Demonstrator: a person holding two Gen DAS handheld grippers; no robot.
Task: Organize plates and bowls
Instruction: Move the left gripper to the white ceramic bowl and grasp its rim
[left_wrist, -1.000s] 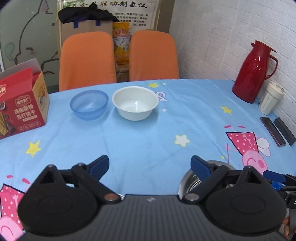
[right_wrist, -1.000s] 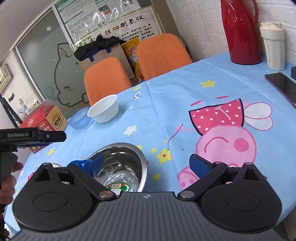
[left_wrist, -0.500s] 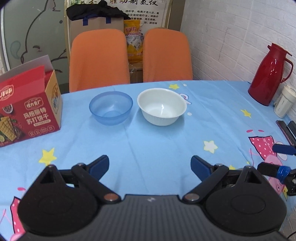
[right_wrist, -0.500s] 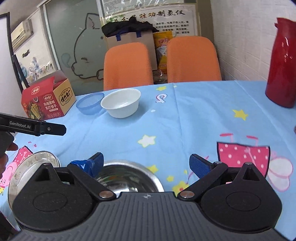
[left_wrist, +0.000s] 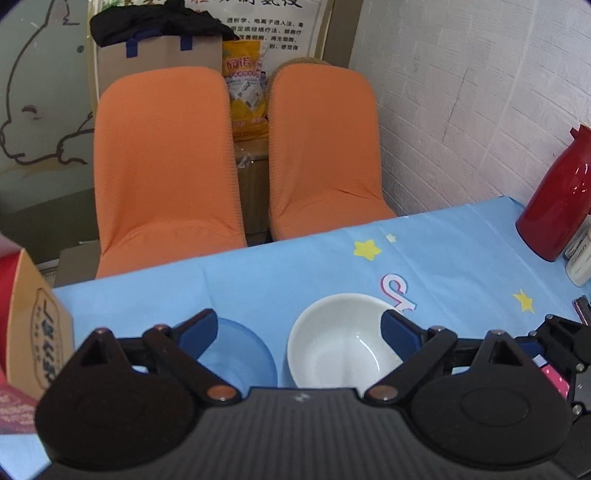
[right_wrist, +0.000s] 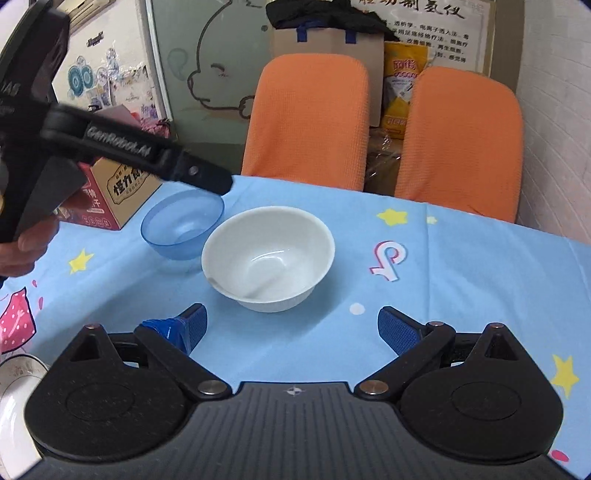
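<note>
A white bowl (right_wrist: 267, 256) and a clear blue bowl (right_wrist: 181, 225) stand side by side on the blue tablecloth. My right gripper (right_wrist: 291, 328) is open and empty, just short of the white bowl. My left gripper (left_wrist: 299, 332) is open and empty, above both bowls; the blue bowl (left_wrist: 240, 356) lies by its left finger and the white bowl (left_wrist: 340, 343) between its fingers. The left gripper's body (right_wrist: 122, 144) crosses the upper left of the right wrist view. A white plate's rim (right_wrist: 14, 384) shows at the lower left.
A red snack box (right_wrist: 107, 199) stands left of the blue bowl. Two orange chairs (left_wrist: 166, 158) stand behind the table. A red thermos (left_wrist: 557, 206) and a white cup (left_wrist: 580, 262) stand at the right edge.
Both grippers have moved forward across the table to the two bowls. The steel bowl has dropped out of both views. Both stay open.
</note>
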